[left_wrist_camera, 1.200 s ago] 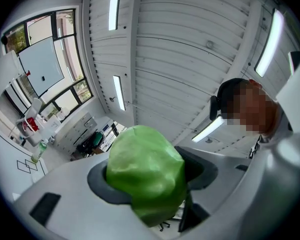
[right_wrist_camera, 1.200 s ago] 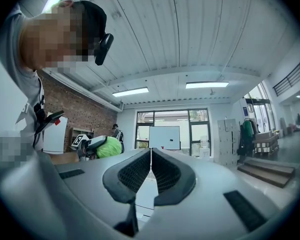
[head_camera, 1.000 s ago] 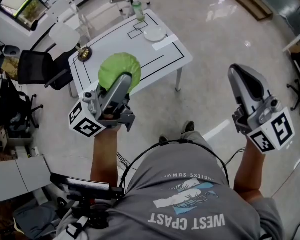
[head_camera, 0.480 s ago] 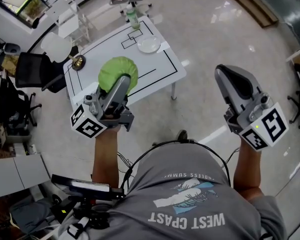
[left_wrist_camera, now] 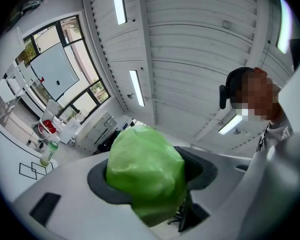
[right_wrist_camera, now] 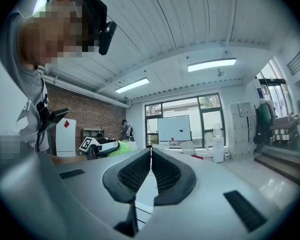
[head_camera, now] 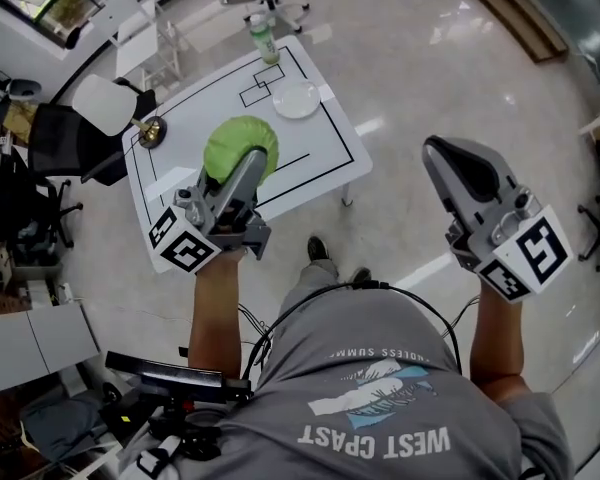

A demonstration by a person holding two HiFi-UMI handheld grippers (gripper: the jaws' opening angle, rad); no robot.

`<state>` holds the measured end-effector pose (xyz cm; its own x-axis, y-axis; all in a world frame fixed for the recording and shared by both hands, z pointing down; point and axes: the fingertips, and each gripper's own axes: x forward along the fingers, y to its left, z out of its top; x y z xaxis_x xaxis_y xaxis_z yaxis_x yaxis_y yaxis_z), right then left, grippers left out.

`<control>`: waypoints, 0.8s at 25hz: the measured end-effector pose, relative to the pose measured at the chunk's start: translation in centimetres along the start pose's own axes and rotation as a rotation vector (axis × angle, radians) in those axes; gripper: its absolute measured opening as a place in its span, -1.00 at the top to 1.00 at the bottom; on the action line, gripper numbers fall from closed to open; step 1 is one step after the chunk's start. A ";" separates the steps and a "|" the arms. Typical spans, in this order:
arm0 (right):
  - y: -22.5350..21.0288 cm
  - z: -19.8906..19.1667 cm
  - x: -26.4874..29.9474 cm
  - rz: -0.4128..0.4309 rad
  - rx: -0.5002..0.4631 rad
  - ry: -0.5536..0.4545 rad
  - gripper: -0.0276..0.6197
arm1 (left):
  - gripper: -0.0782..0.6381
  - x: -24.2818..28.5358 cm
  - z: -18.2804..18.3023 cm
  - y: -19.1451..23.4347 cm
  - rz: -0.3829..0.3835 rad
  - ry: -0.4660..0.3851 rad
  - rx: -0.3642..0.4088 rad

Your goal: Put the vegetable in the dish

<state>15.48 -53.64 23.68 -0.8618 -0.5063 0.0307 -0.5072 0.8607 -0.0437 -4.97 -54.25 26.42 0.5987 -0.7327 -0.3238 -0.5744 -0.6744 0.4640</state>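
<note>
A green leafy vegetable, round like a cabbage, is held up in the air by my left gripper, whose jaws are shut on it. In the left gripper view the vegetable fills the gap between the dark pads. The white dish sits near the far right corner of the white table, beyond the vegetable. My right gripper hangs over the floor to the right of the table, shut and empty; its ribbed pads meet in the right gripper view.
A green bottle stands at the table's far corner and a small brass object at its left edge. Black lines mark the tabletop. Office chairs stand to the left of the table. The person's foot is just in front of it.
In the head view the table has shifted down and left, and a foot has stepped forward. The right gripper has drifted left. The left gripper still holds the vegetable.
</note>
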 end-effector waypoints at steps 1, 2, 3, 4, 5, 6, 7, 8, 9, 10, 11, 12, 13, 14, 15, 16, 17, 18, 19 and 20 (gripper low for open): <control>-0.5 -0.1 0.7 -0.007 0.002 0.004 0.89 | 0.03 0.4 -0.1 0.9 0.001 0.010 -0.003; -1.0 -0.2 1.4 -0.014 0.004 0.006 0.89 | 0.03 0.8 -0.3 1.9 -0.001 0.020 -0.009; -1.3 -0.2 2.2 -0.021 0.005 0.007 0.89 | 0.03 1.2 -0.4 2.9 -0.005 0.031 -0.016; -1.6 -0.3 3.0 -0.026 0.007 0.009 0.89 | 0.03 1.7 -0.5 4.0 -0.009 0.042 -0.022; -1.8 -0.4 3.8 -0.030 0.007 0.012 0.89 | 0.03 2.0 -0.5 5.1 -0.011 0.053 -0.027; -2.0 -0.5 4.6 -0.034 0.007 0.017 0.89 | 0.03 2.3 -0.5 6.1 -0.013 0.063 -0.031; -2.2 -0.6 5.4 -0.040 0.005 0.022 0.89 | 0.03 2.6 -0.4 7.2 -0.014 0.072 -0.036; -2.5 -0.7 6.2 -0.047 0.004 0.025 0.89 | 0.03 2.9 -0.4 8.3 -0.017 0.083 -0.040; -2.7 -0.8 7.0 -0.056 0.002 0.026 0.89 | 0.03 3.1 -0.3 9.4 -0.019 0.098 -0.041; -3.0 -0.8 7.8 -0.066 0.000 0.026 0.89 | 0.03 3.3 -0.3 10.6 -0.021 0.116 -0.041; -3.3 -0.8 8.6 -0.077 -0.003 0.025 0.89 | 0.03 3.5 -0.3 11.8 -0.024 0.135 -0.041; -3.5 -0.9 9.5 -0.086 -0.005 0.025 0.89 | 0.03 3.7 -0.4 13.0 -0.027 0.154 -0.042; -3.7 -0.9 10.2 -0.094 -0.007 0.025 0.89 | 0.03 4.0 -0.4 14.1 -0.030 0.171 -0.046; -3.9 -1.1 10.8 -0.101 -0.006 0.027 0.89 | 0.03 4.2 -0.6 15.2 -0.032 0.187 -0.052; -4.1 -1.3 11.4 -0.107 -0.002 0.032 0.89 | 0.03 4.5 -0.8 16.1 -0.034 0.202 -0.058; -4.4 -1.6 11.8 -0.111 0.002 0.039 0.89 | 0.03 4.9 -1.1 16.9 -0.034 0.216 -0.065; -4.6 -1.9 12.1 -0.116 0.007 0.047 0.89 | 0.03 5.1 -1.5 17.7 -0.036 0.229 -0.072; -4.8 -2.1 12.3 -0.121 0.010 0.053 0.89 | 0.03 5.4 -1.9 18.2 -0.038 0.242 -0.079; -5.0 -2.2 12.3 -0.129 0.014 0.057 0.89 | 0.03 5.5 -2.3 18.5 -0.040 0.255 -0.084; -5.1 -2.3 12.2 -0.137 0.017 0.060 0.89 | 0.03 5.7 -2.7 18.7 -0.042 0.270 -0.089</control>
<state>7.55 -64.09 26.55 -0.7828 -0.6147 0.0968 -0.6208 0.7822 -0.0523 -10.83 -70.75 35.47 0.7547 -0.6453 -0.1184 -0.5020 -0.6842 0.5290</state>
